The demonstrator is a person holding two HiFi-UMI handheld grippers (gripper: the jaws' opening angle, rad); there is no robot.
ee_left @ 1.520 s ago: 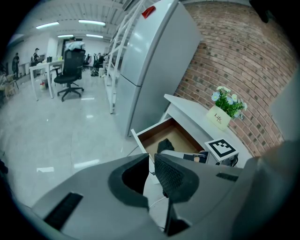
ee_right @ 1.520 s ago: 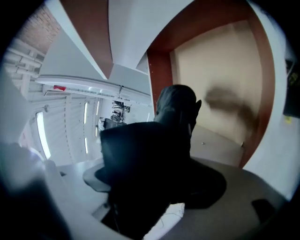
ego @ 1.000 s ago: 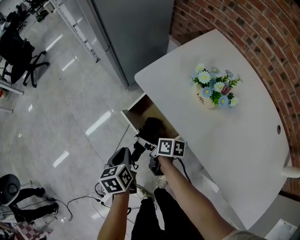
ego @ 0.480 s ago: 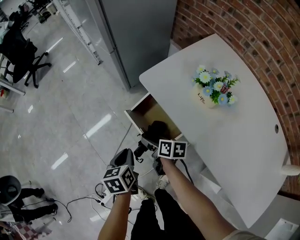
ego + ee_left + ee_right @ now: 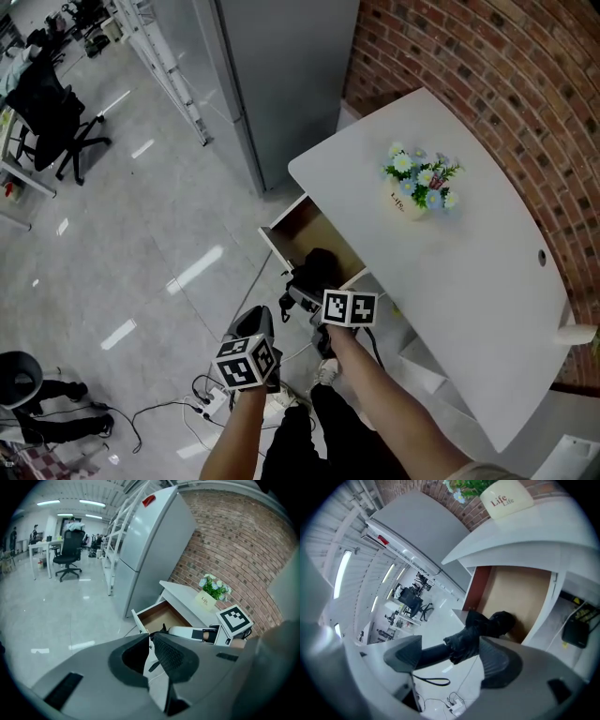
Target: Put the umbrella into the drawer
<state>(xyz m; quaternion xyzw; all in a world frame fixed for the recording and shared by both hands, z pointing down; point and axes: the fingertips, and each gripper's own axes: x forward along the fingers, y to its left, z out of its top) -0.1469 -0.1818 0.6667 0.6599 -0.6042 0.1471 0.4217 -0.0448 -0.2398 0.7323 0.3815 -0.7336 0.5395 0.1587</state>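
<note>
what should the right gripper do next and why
Probably ease the right gripper forward and down so the umbrella sinks fully into the drawer, then open. Its jaws are clamped on the umbrella, whose far end reaches over the open drawer while the strap end hangs outside the front.

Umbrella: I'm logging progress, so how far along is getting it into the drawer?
Done: the drawer stands open. In hand: the right gripper is shut on the black folded umbrella, whose far end reaches over the drawer's opening. Left: lower it in and release. The left gripper is shut and empty.
</note>
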